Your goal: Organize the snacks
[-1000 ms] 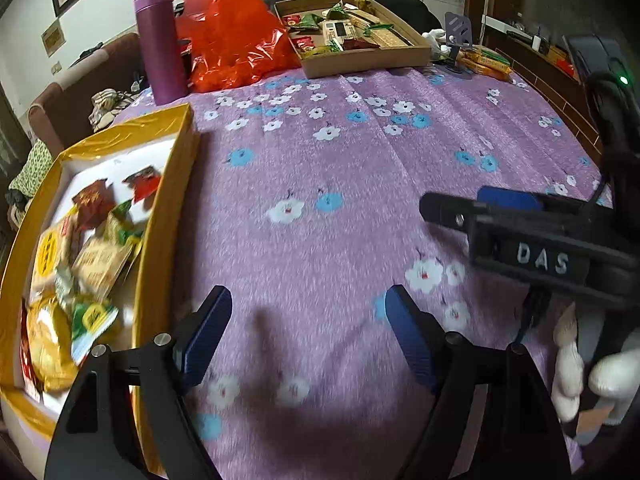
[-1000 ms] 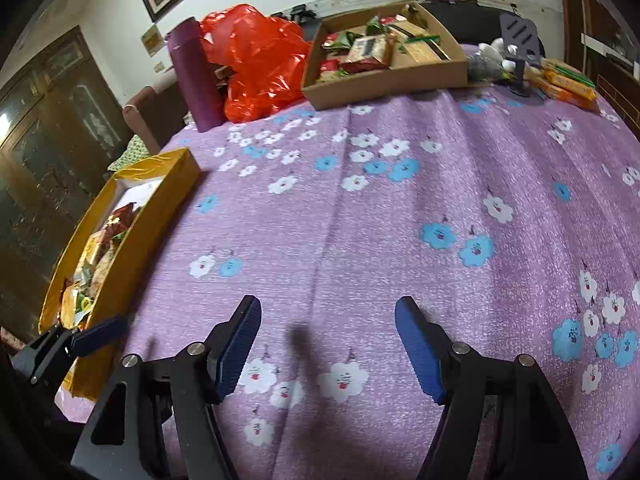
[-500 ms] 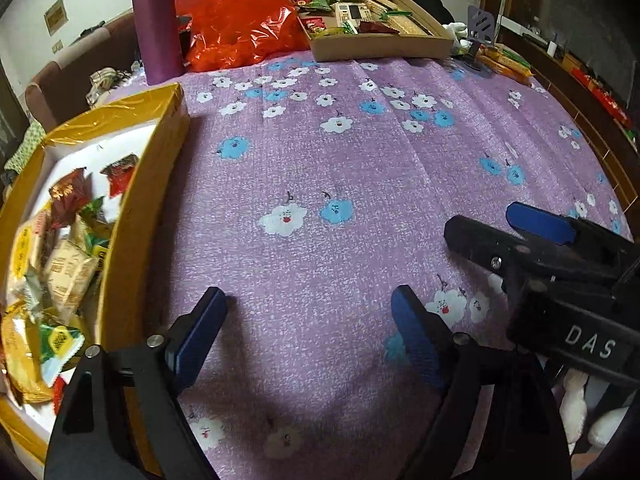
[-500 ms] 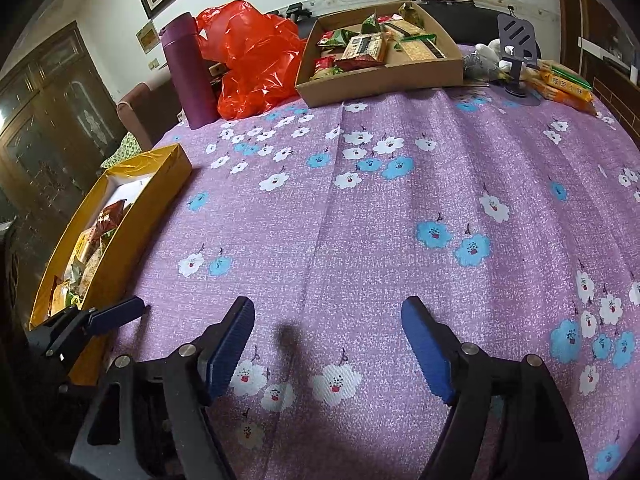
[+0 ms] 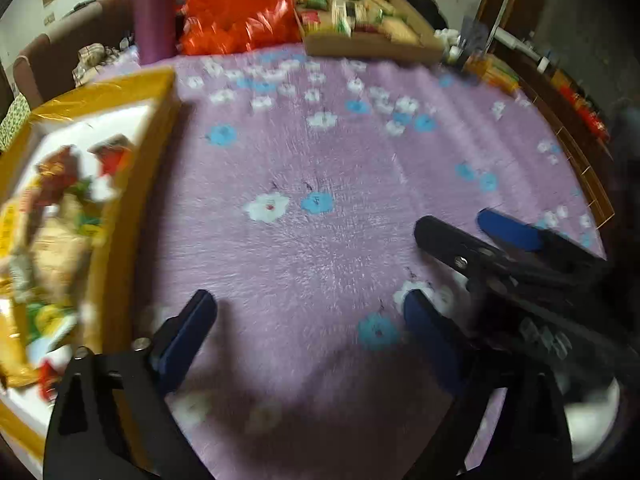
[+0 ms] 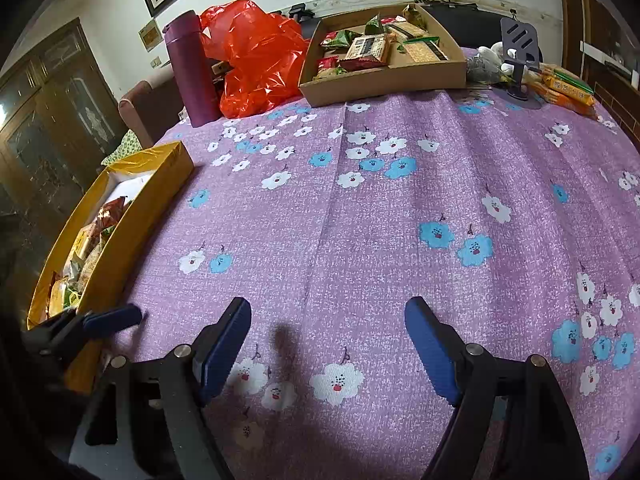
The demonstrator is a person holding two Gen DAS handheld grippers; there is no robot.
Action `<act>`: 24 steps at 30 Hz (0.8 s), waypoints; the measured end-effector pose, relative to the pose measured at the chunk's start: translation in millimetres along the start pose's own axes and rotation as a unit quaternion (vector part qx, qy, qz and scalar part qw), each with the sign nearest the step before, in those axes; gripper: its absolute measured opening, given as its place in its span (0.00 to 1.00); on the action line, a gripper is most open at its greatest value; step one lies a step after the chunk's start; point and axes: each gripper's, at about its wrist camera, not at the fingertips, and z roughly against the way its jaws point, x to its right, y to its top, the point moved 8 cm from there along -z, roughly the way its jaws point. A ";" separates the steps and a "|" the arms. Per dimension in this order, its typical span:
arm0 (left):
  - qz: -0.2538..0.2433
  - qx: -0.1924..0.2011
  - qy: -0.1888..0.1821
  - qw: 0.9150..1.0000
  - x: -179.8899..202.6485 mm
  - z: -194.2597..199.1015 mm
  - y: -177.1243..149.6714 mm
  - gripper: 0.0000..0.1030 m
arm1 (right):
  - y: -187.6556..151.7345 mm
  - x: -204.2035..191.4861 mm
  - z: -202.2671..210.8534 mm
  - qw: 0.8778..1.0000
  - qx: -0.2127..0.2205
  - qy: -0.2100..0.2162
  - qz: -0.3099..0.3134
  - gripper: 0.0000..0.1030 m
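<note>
1. The snacks (image 6: 86,256) lie in a pile inside the yellow box (image 6: 132,216). The box sits at the left edge of the table, on the purple cloth (image 6: 360,208) with white and blue flowers.
2. In the left wrist view the box is blurred, but the packs show as red, green and tan.
3. More snacks (image 6: 372,46) lie in the brown tray (image 6: 384,80) at the far side of the table, well apart from the yellow box.
4. The left gripper (image 5: 308,312) hangs over the bare cloth just beside the yellow box. Its jaws have just been opening and stand spread wide. Nothing is between them.
5. The right gripper (image 6: 328,316) hangs over the bare cloth near the front edge of the table. Its jaws have just been opening too and stand spread wide. Nothing is between them.
6. The two grippers are side by side. Each one shows in the other's view: the right one at the right of the left view, the left one at the lower left of the right view, just in front of the yellow box.
7. A purple bottle (image 6: 192,68) stands upright at the far left of the table.
8. A red bag (image 6: 256,52) lies crumpled between the bottle and the tray, touching the tray.
9. A dark stand (image 6: 520,52) is to the right of the tray, with yellow packs (image 6: 564,90) lying just beside it.
</note>
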 end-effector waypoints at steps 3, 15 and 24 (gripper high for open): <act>0.010 0.076 0.033 0.997 -35.0 56.4 7.0 0.91 | 0.4 4.4 0.1 1.000 0.001 0.002 -0.010 0.82; 0.151 -0.022 0.150 0.977 -223.1 47.8 -37.3 0.81 | -1.1 -0.1 0.1 1.000 0.003 -0.009 0.002 0.82; 0.116 -0.025 0.169 0.979 -209.0 13.6 3.3 0.81 | -1.2 -0.4 -0.3 1.000 0.003 -0.009 0.003 0.83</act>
